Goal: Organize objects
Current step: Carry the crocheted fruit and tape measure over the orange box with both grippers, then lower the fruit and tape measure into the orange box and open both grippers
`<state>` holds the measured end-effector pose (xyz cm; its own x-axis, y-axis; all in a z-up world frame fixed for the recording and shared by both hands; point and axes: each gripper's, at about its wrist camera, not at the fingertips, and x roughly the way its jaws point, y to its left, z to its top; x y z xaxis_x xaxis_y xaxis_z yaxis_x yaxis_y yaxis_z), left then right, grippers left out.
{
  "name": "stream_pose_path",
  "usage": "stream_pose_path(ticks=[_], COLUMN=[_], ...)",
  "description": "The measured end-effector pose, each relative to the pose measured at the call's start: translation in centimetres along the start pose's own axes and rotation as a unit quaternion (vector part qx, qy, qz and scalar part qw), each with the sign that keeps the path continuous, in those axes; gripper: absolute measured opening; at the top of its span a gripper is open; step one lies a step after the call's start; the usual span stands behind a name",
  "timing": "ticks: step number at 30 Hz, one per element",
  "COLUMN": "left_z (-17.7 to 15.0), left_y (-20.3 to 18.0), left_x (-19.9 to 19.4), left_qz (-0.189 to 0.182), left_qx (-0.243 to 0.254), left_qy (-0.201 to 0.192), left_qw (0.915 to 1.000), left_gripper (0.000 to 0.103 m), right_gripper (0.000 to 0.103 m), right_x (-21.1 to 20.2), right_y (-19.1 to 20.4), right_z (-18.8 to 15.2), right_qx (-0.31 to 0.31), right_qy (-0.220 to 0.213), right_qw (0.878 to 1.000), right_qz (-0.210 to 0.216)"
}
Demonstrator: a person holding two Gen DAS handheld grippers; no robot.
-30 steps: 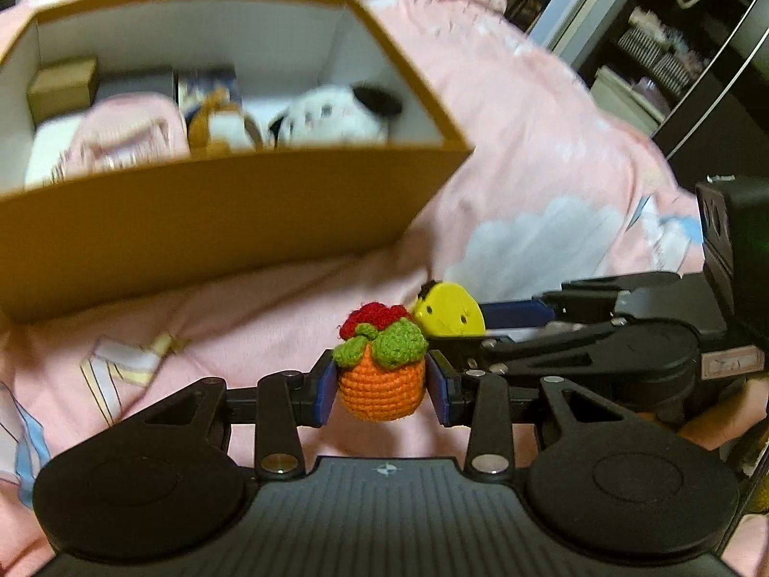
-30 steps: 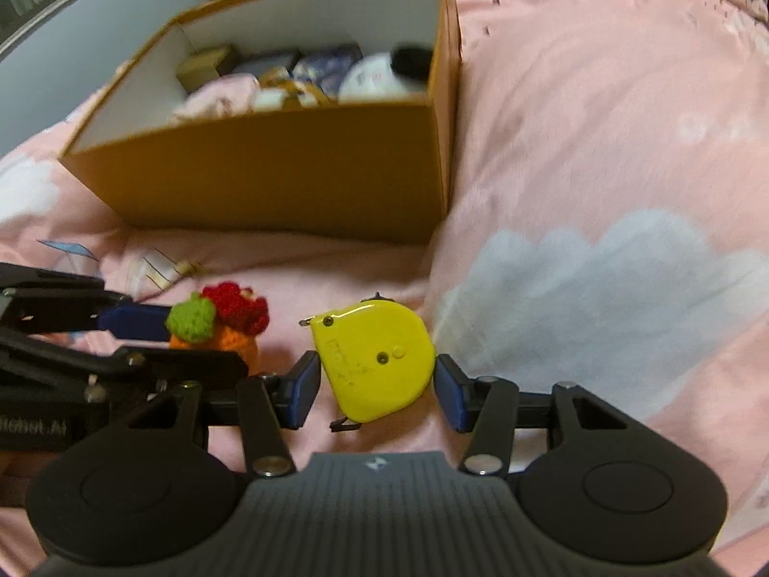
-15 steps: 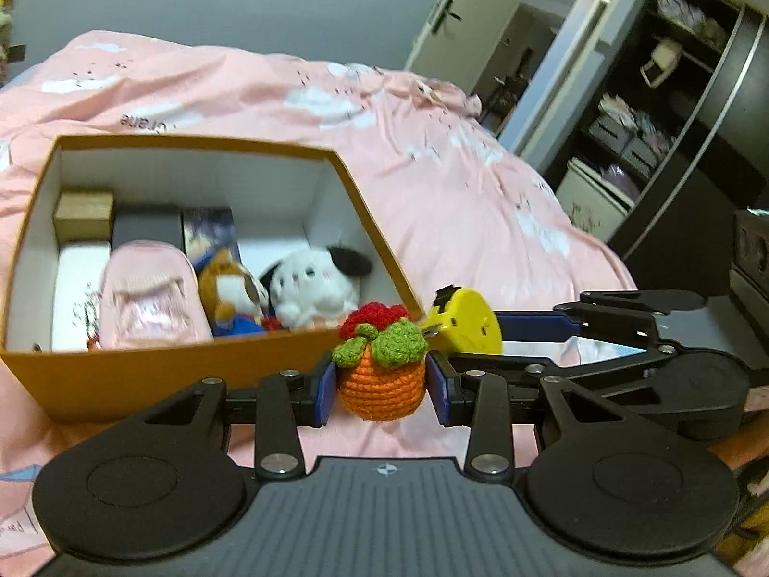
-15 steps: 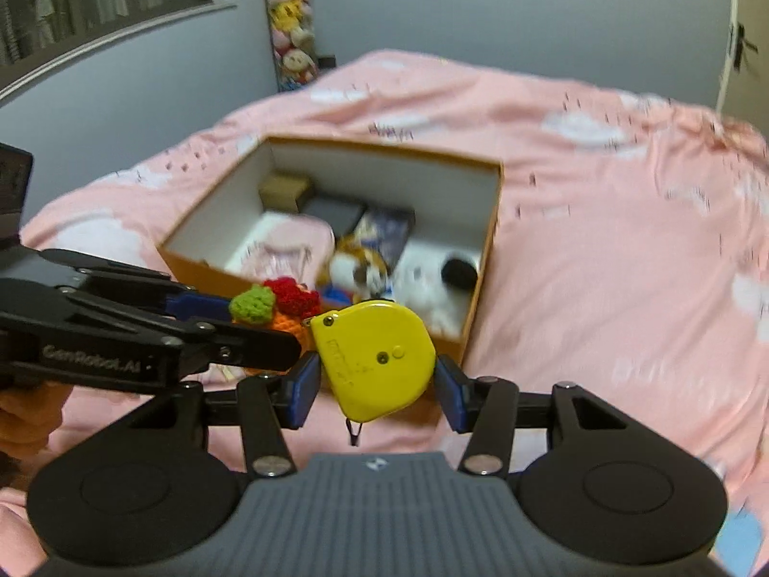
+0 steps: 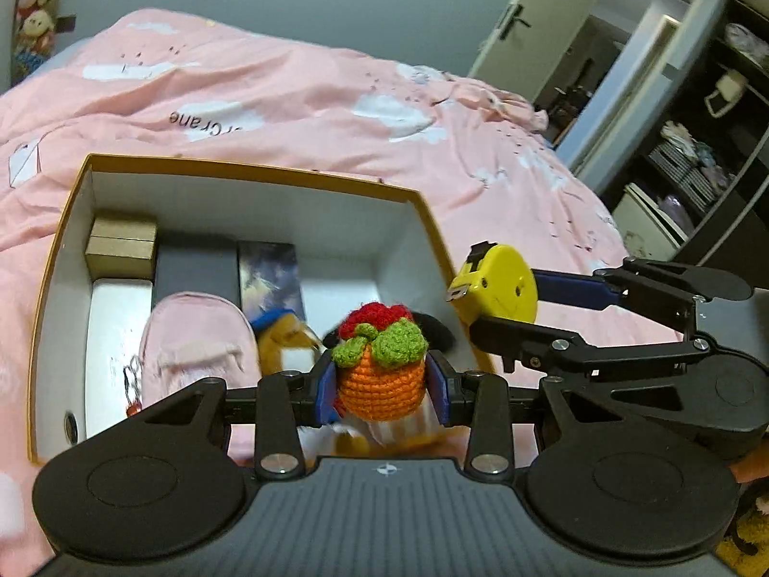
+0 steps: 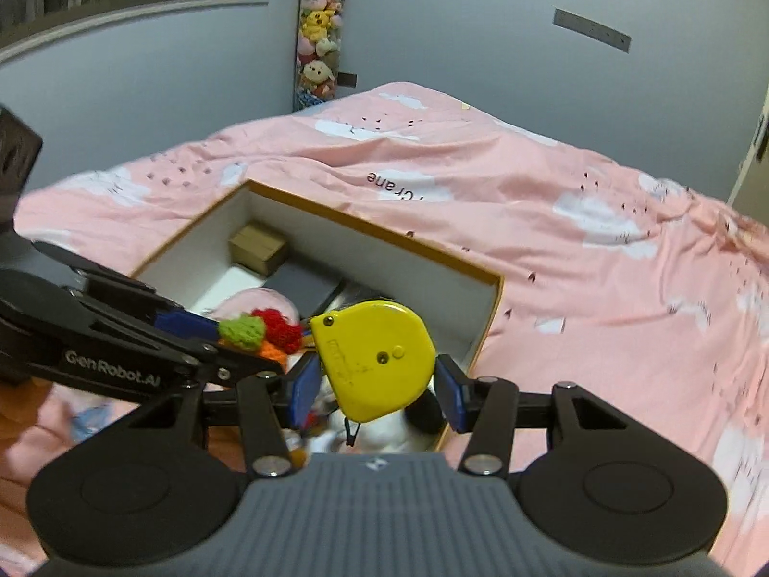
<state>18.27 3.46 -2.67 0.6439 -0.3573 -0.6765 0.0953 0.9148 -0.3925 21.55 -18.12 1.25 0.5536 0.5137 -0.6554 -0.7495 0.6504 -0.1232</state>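
Both grippers have been raised from just above the pink cloud-printed bedspread (image 5: 298, 96) since a second ago, and are now held over the near edge of the open orange cardboard box with white inner walls (image 5: 250, 170), whose interior was earlier seen only from a low angle. Nothing has changed in either grip.

A small crocheted orange pot topped with green leaves and a red tuft (image 5: 381, 368) is clamped between the blue pads of the left gripper (image 5: 382, 387), jaws drawn in narrow around it, and is carried above the box's front right part. A round yellow plastic tape measure (image 6: 377, 358) is pinched between the blue pads of the right gripper (image 6: 377, 392), jaws set a little wider to fit its case, just beside the box's right-hand wall. Both tools are pitched downward toward the box, the right one lying close alongside the left, their fingers nearly touching in the right wrist view.

Inside the box, a small brown cardboard carton (image 5: 122, 247) is set in the far left corner, with a flat dark grey case (image 5: 197, 264) and a printed dark booklet (image 5: 269, 274) beside it. Nearer the front lie a white flat box (image 5: 115, 336), a pink fabric pouch (image 5: 192, 341) and a brown and white plush toy (image 5: 283, 346). A further white plush toy with a black ear (image 5: 440, 334) is mostly hidden behind the crocheted pot.
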Motion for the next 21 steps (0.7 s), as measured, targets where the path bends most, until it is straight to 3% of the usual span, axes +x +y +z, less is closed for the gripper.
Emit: stream_pose_path(ticks=[5, 13, 21], left_z=[2.6, 5.3, 6.6], left_y=[2.7, 4.4, 5.0], left_x=[2.2, 4.9, 7.9], left_qz=[-0.02, -0.005, 0.005], left_qx=[-0.032, -0.035, -0.041], left_qy=[0.025, 0.043, 0.066], left_qw=[0.999, 0.9984, 0.997], left_gripper=[0.044, 0.044, 0.044], right_gripper=[0.053, 0.053, 0.053], right_x=[4.1, 10.3, 15.6], right_y=[-0.4, -0.6, 0.4], right_z=[1.7, 2.5, 2.2], right_qx=[-0.04, -0.091, -0.189], right_qy=[0.019, 0.065, 0.116], right_qw=[0.999, 0.994, 0.975], right_qz=[-0.005, -0.009, -0.017])
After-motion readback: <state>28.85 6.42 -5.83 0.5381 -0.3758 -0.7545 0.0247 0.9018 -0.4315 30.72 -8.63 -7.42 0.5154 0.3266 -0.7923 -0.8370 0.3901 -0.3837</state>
